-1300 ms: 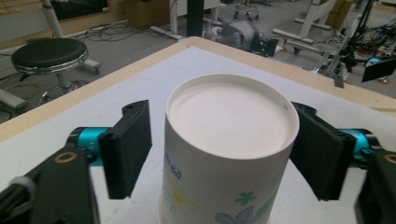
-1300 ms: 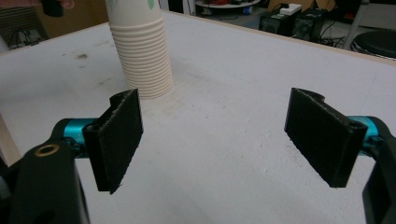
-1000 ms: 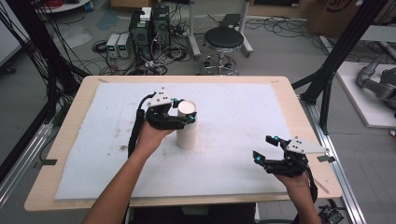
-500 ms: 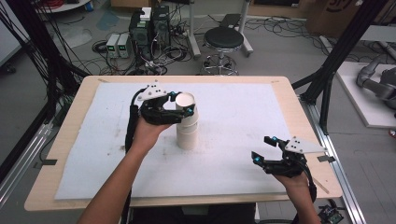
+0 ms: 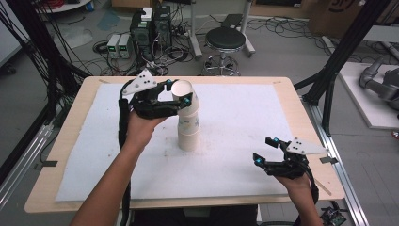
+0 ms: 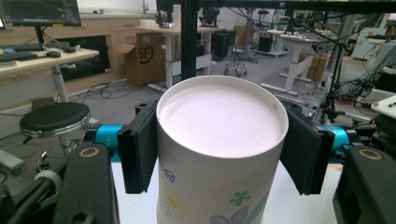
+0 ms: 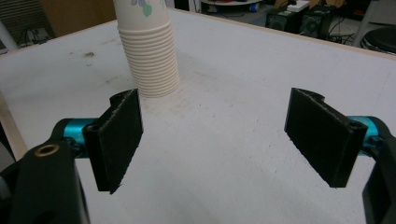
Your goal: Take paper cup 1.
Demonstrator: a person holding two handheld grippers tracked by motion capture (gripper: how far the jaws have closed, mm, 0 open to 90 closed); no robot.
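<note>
A stack of upside-down white paper cups with flower prints stands mid-table on the white mat. My left gripper is shut on the topmost cup; its jaws have just been closing, and the cup is between them. That cup is raised and slightly tilted, and its lower part still sleeves the stack. In the left gripper view both pads press the cup's sides just under its upturned base. My right gripper rests open near the front right edge. The stack stands beyond its empty jaws.
The mat covers most of the wooden table. A black stool and computer boxes stand on the floor behind the table. Black frame posts rise at the table's right and left sides.
My left gripper has risen with the top cup, which now stands higher above the rest of the stack. The right gripper has stayed where it was.
</note>
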